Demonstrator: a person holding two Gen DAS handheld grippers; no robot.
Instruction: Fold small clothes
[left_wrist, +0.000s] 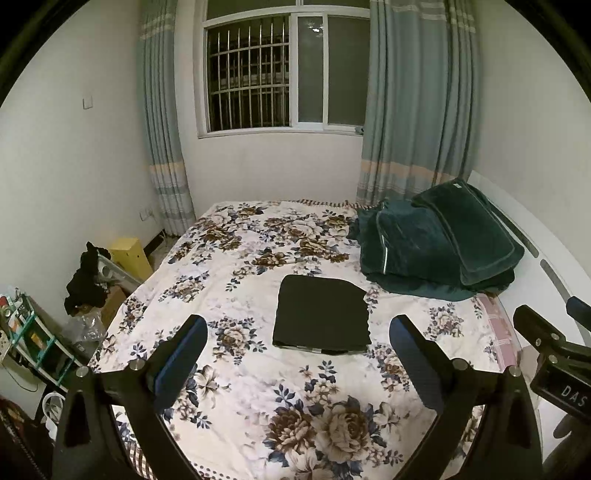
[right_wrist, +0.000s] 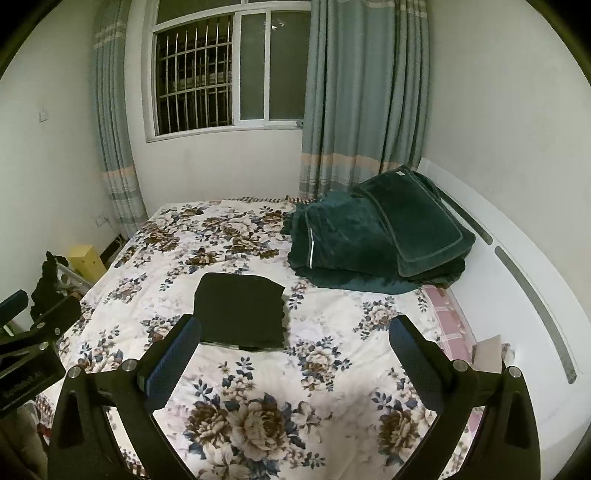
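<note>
A small black garment (left_wrist: 321, 314) lies folded into a neat rectangle on the floral bedspread (left_wrist: 258, 387), with a light edge showing under its near side. In the right wrist view the same black garment (right_wrist: 240, 310) sits just beyond my left finger. My left gripper (left_wrist: 299, 325) hovers above the bed, short of the garment, open and holding nothing. My right gripper (right_wrist: 295, 325) is also open and holding nothing, to the right of the garment. The right gripper's body (left_wrist: 557, 354) shows at the left view's right edge.
A pile of dark green blankets and a pillow (right_wrist: 376, 236) lies at the bed's far right against a white headboard (right_wrist: 517, 280). Beside the bed's left side stand a yellow box (left_wrist: 129, 254), dark clothes (left_wrist: 86, 280) and a cluttered shelf (left_wrist: 26, 339). Curtains flank a barred window (left_wrist: 280, 74).
</note>
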